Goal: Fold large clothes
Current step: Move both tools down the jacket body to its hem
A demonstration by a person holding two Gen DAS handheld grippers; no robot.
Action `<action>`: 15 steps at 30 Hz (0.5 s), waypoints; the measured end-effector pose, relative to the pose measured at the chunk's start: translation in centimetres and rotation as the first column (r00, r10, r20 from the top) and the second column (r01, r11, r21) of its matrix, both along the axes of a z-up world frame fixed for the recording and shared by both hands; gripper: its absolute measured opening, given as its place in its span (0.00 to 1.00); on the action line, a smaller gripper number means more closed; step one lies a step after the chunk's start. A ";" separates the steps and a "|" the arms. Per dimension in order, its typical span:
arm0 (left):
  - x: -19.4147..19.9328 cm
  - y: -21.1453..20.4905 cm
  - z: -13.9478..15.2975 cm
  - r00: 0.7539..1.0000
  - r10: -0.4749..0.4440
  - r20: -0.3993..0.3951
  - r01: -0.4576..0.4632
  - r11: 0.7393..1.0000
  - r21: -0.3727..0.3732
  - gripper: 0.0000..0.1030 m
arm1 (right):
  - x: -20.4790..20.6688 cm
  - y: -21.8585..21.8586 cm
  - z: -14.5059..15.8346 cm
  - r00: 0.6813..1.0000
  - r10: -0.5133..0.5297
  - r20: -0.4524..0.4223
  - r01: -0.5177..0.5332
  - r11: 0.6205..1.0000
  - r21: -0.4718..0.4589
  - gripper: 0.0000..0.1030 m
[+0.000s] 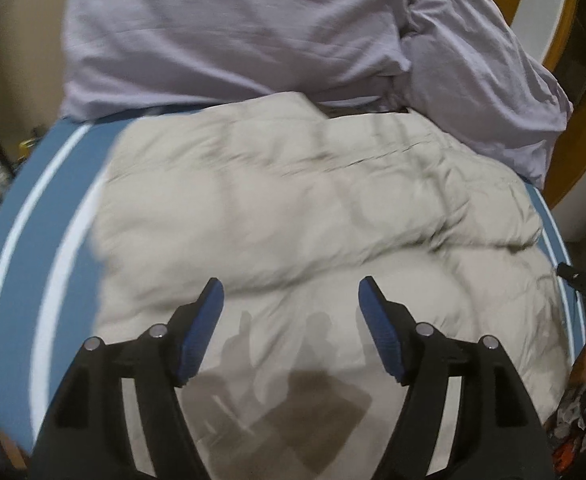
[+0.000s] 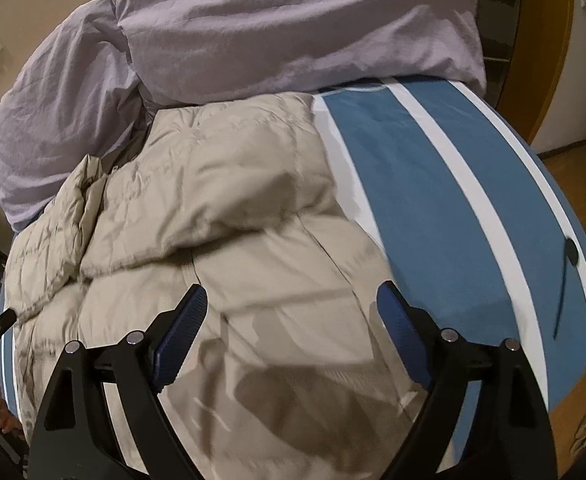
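Your left gripper (image 1: 291,292) and right gripper (image 2: 292,300) hover released above the puffy jacket (image 1: 313,216) spread on the striped bed (image 2: 433,184). Pinch too shallowly and its slick padding may slip free.

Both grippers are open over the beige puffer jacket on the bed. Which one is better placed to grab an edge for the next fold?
Probably right. The right gripper hangs over the jacket's side edge beside the blue-and-white bedcover. The left gripper hangs over its middle.
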State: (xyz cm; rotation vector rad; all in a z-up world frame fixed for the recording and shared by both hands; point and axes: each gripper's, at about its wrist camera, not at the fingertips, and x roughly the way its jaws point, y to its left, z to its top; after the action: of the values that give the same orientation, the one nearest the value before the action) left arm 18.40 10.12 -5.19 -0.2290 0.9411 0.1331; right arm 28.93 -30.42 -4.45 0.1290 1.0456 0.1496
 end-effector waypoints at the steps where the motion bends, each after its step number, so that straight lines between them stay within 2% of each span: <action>1: -1.2 0.5 0.0 1.000 0.013 0.002 -0.013 1.000 0.003 0.69 | -0.6 -0.6 -0.1 1.000 -0.002 -0.008 0.002 1.000 0.001 0.86; 8: -10.5 4.7 -1.6 0.991 0.130 -0.013 -0.130 0.991 -0.030 0.70 | -4.8 -5.2 -1.6 0.997 -0.020 -0.079 0.019 1.000 -0.009 0.86; 12: -14.5 6.3 -2.8 0.982 0.187 -0.029 -0.189 0.978 -0.082 0.70 | -6.6 -7.5 -2.4 0.993 -0.044 -0.107 0.047 0.999 0.020 0.86; 15: -16.4 6.7 -3.6 0.980 0.195 -0.036 -0.198 0.974 -0.114 0.70 | -7.6 -8.5 -3.1 0.991 -0.041 -0.131 0.047 0.998 0.041 0.86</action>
State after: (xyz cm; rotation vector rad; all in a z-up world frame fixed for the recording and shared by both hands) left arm 1.99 16.77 -8.74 -0.4304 0.9504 0.2642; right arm 21.33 -38.92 -7.55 0.2034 1.1685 0.1252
